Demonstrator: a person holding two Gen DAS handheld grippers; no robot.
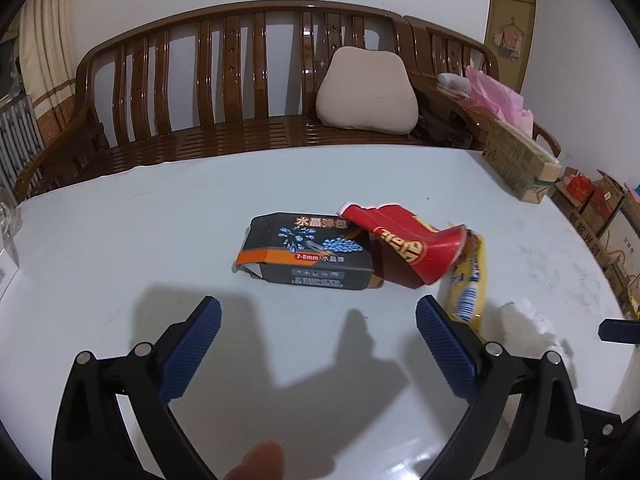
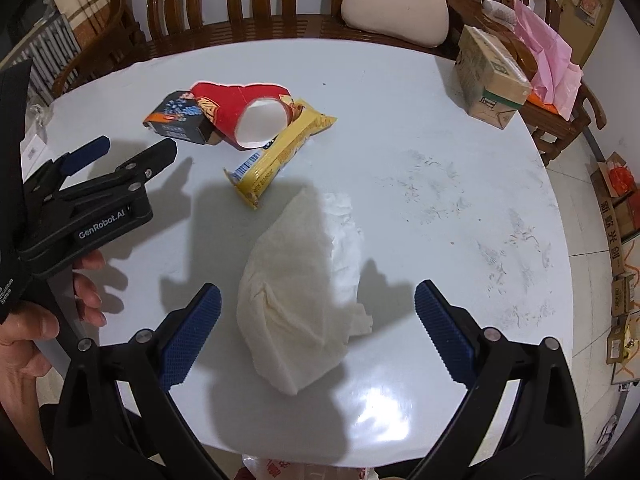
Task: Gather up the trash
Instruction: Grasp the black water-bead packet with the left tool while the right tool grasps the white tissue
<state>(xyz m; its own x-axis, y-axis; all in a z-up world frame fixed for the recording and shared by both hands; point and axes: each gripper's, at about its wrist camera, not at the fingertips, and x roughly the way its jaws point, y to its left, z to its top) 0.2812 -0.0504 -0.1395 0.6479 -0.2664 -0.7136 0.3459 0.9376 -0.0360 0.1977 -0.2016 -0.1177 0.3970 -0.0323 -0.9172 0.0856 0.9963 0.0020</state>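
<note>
Crumpled white tissue (image 2: 300,280) lies between the right tool's (image 2: 318,300) spread knurled pads.

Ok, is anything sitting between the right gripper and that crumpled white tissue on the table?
Nothing visible does. The open right gripper faces the crumpled white tissue directly, with only bare white table around it. The yellow snack wrapper lies beyond the tissue.

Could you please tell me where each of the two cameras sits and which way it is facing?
Left wrist: on the left gripper, jaws open, facing the black box and wooden bench; a fingertip shows below.
Right wrist: on the right gripper, jaws open, over the crumpled tissue; a hand shows.
Shared: red paper cup, yellow wrapper, white table.
</note>
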